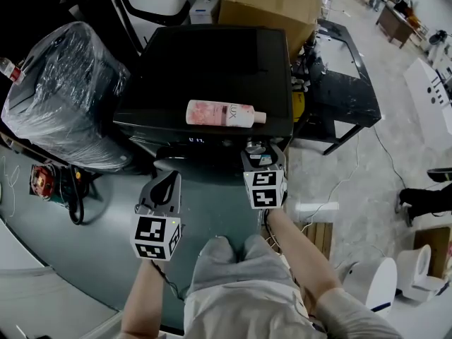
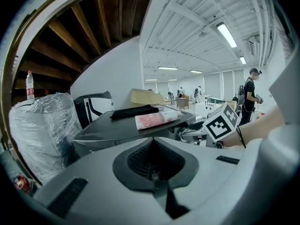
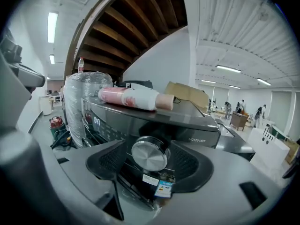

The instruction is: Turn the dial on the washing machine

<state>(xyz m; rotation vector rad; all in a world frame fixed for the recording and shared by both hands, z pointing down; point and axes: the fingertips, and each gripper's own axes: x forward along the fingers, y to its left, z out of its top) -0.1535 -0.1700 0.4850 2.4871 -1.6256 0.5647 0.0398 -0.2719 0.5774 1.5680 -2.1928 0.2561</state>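
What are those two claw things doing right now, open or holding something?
Left gripper: closed, nothing in it.
Right gripper: open, one jaw on each side of the silver dial, not gripping it.

Identified as a large open workshop or test hall. Indicated by bare concrete floor (image 1: 395,104), ribbed white ceiling (image 2: 187,13) with strip lights (image 2: 227,33), exposed timber joists (image 2: 89,29), a plastic-wrapped appliance (image 1: 63,94), a cardboard box (image 1: 272,6), a distant desk (image 1: 394,21) and a standing person (image 2: 252,97).
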